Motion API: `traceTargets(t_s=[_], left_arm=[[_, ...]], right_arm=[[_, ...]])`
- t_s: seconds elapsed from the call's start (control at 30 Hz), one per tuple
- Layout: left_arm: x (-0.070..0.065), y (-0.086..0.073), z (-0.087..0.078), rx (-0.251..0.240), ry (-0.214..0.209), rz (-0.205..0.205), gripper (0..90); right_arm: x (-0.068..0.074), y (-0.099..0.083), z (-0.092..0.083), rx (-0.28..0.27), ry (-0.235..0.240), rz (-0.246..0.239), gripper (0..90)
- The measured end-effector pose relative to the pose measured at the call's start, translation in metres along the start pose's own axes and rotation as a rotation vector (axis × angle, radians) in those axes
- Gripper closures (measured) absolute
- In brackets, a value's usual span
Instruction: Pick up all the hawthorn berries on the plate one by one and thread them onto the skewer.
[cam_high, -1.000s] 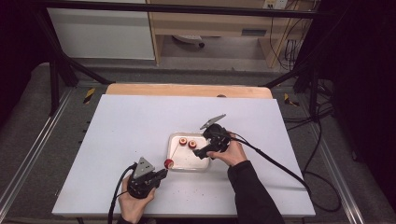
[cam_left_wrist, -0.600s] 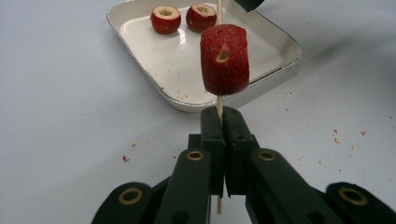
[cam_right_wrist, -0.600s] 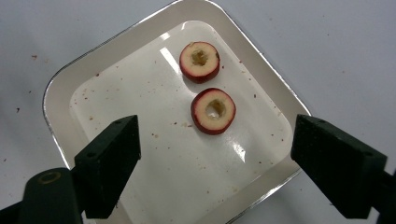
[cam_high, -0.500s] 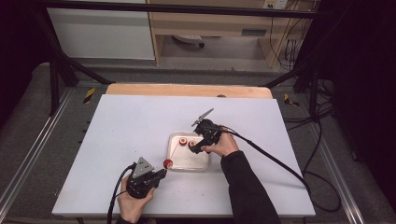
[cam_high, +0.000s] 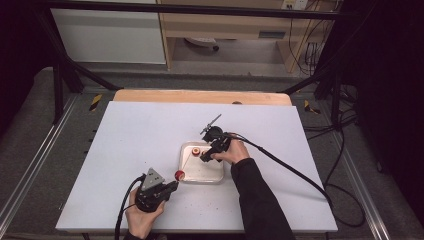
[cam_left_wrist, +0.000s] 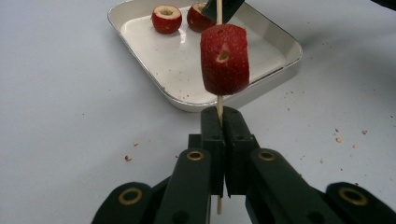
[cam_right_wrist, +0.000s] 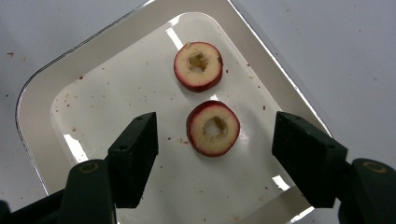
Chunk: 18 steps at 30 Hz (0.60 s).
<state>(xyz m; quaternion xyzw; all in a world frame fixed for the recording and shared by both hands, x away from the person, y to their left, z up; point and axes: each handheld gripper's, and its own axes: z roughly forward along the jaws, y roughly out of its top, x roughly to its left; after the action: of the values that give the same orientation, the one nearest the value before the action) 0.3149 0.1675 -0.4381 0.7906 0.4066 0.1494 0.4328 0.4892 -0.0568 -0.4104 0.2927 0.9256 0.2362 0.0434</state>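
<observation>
Left gripper, low at the near left of the table, has its jaws clenched on a thin skewer, and a red fruit piece with a hole in its side sits threaded on the stick just above the jaws, close to the near left corner of the tray. Right gripper hangs over the tray from the right, jaws apart and just now narrowing, one on each side of a cored fruit ring lying flat on the tray floor, not pressing it. Another ring lies just beyond it, farther in. Crumbs speckle the table around the tray.
</observation>
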Motion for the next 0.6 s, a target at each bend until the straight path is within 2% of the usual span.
traceTargets(t_s=[0.27,0.6], left_arm=[[0.0014,-0.0006,-0.0004,0.003,0.001,0.002,88.4],[0.0012,-0.0009,0.0004,0.003,0.0,-0.002,88.4]], right_arm=[[-0.0015,0.0044,0.0055,0.02,0.003,-0.03,40.4],[-0.0023,0.0045,0.0099,0.032,0.002,-0.032,47.8]])
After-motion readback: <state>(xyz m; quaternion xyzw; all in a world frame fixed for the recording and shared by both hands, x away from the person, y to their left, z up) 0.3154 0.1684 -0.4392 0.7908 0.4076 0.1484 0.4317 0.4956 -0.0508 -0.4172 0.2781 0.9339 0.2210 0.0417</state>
